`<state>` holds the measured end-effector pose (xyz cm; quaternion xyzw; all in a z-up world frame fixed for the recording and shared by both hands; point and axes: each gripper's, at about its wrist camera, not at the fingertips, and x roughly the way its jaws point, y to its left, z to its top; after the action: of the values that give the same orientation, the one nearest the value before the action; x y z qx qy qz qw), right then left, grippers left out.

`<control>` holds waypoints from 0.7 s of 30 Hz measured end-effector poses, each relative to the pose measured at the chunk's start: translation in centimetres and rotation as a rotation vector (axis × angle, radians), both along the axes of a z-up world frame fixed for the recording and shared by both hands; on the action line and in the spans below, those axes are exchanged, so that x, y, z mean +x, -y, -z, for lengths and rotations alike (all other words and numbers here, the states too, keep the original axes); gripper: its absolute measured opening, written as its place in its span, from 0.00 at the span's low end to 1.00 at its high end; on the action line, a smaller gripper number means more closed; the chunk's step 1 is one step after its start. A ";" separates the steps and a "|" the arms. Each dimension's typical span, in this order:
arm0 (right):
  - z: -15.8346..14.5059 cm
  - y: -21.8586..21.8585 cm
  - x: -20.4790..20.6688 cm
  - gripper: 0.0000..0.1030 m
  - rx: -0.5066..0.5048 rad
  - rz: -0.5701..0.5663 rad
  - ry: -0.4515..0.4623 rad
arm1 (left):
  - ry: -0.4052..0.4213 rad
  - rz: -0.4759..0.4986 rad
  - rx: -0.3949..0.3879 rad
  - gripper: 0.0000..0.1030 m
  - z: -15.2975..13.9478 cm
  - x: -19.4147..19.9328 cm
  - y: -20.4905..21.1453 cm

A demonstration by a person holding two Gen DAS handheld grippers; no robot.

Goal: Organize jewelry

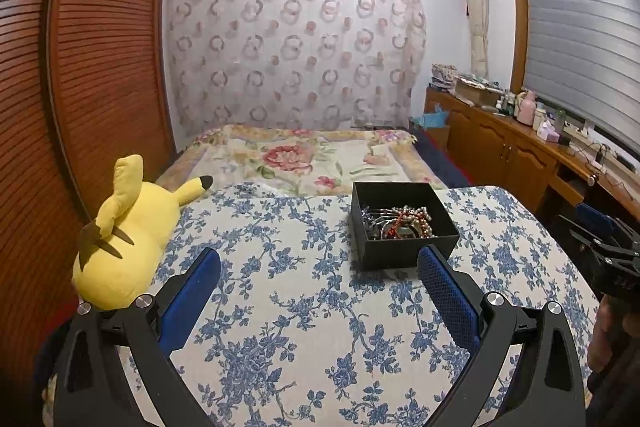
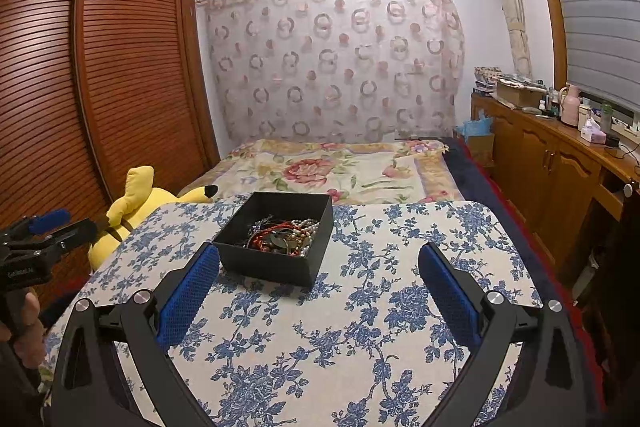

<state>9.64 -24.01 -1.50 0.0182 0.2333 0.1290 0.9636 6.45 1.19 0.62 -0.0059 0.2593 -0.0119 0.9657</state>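
Note:
A black open box [image 1: 404,251] [image 2: 276,263] stands on the table with the blue-flowered cloth [image 1: 288,307] [image 2: 360,307]. Inside lies a tangle of jewelry [image 1: 400,223] [image 2: 284,235]: pearl strands, a red cord, dark pieces. My left gripper [image 1: 320,263] hangs open above the cloth, its right finger just in front of the box's near corner. My right gripper [image 2: 320,259] is open too, and the box sits just beyond its left finger. Neither holds anything. Each gripper also shows at the edge of the other's view, the right gripper [image 1: 600,239] and the left gripper [image 2: 44,227].
A yellow plush toy [image 1: 124,239] [image 2: 132,203] lies at the table's left edge. Behind the table is a bed with a floral cover [image 1: 304,155]. A louvred wooden wardrobe [image 1: 80,67] stands left; a wooden sideboard [image 2: 560,163] with bottles runs along the right.

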 end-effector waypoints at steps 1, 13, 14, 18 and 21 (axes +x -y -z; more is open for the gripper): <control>0.0 0.0 0.0 0.98 0.000 0.000 -0.001 | 0.000 0.000 -0.001 0.93 0.0 0.0 0.0; 0.0 0.1 0.0 0.98 0.002 -0.001 0.000 | 0.001 0.002 0.000 0.93 -0.1 0.0 0.0; -0.1 0.0 0.0 0.97 0.001 -0.001 0.000 | 0.001 0.001 0.000 0.93 -0.1 0.0 0.0; -0.1 0.1 0.0 0.98 0.002 -0.002 -0.001 | 0.001 0.001 0.000 0.93 -0.1 0.0 0.0; -0.1 0.1 0.0 0.97 0.001 -0.002 0.000 | 0.002 0.000 0.003 0.93 -0.1 -0.1 0.1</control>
<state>9.63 -24.07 -1.39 0.0187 0.2332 0.1300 0.9635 6.37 1.11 0.77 -0.0045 0.2582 -0.0117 0.9660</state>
